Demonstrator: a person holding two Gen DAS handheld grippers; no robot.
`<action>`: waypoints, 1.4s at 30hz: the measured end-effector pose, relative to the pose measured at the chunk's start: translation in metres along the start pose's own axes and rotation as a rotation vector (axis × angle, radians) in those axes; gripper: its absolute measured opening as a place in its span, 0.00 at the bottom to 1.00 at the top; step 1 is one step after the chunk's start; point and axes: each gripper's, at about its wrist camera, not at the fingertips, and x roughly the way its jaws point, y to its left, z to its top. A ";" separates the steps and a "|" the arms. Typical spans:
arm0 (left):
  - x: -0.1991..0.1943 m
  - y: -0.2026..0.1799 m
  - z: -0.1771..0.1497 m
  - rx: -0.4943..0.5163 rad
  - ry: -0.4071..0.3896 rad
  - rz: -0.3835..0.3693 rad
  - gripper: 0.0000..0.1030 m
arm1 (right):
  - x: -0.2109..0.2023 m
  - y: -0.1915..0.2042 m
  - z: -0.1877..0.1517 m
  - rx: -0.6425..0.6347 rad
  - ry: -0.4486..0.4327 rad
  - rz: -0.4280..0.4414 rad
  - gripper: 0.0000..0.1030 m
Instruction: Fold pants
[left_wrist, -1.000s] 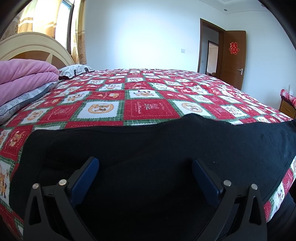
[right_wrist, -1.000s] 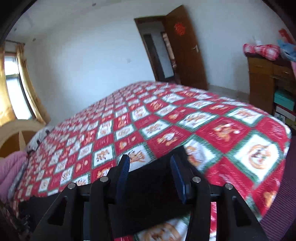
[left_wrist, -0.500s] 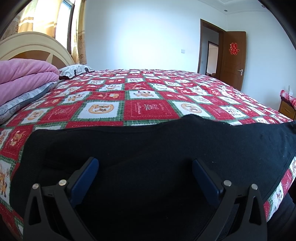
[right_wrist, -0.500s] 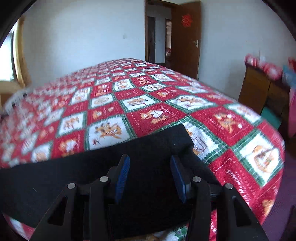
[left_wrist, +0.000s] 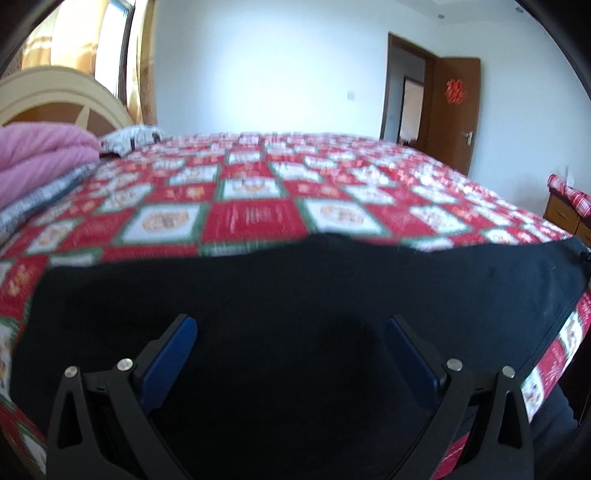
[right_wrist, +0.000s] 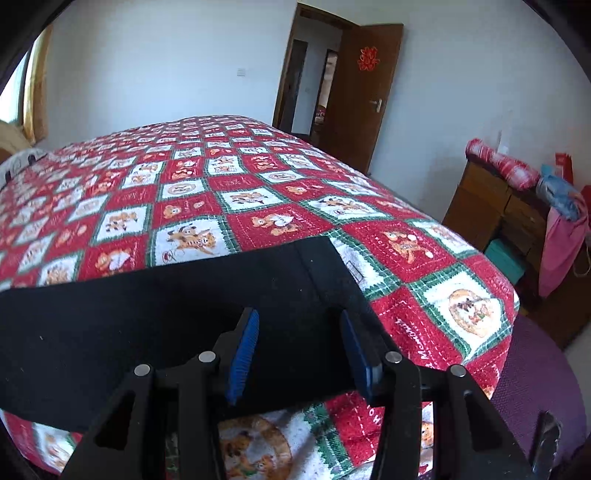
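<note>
Now my left tongs (left_wrist: 290, 332) and right tongs (right_wrist: 299, 341) gape empty over the pants (right_wrist: 147, 314), stretched sideways between them.

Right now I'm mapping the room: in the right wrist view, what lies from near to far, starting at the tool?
Right tool → black pants → red patchwork bedspread → open brown door.

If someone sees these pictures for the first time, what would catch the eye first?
Probably the red, white and green patchwork bedspread, which covers the whole bed. Next, the black pants lying flat along its near edge, under both grippers' open blue-padded jaws. Behind, a brown door stands open.
</note>
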 end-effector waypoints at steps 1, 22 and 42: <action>-0.002 -0.002 -0.002 0.015 -0.014 0.007 1.00 | 0.000 0.002 -0.001 -0.016 -0.001 -0.009 0.47; -0.011 -0.028 -0.007 -0.001 0.017 -0.038 1.00 | -0.027 -0.080 -0.013 0.383 -0.030 0.095 0.48; -0.013 -0.028 -0.012 0.005 0.005 -0.023 1.00 | -0.006 -0.077 -0.024 0.453 0.003 0.239 0.30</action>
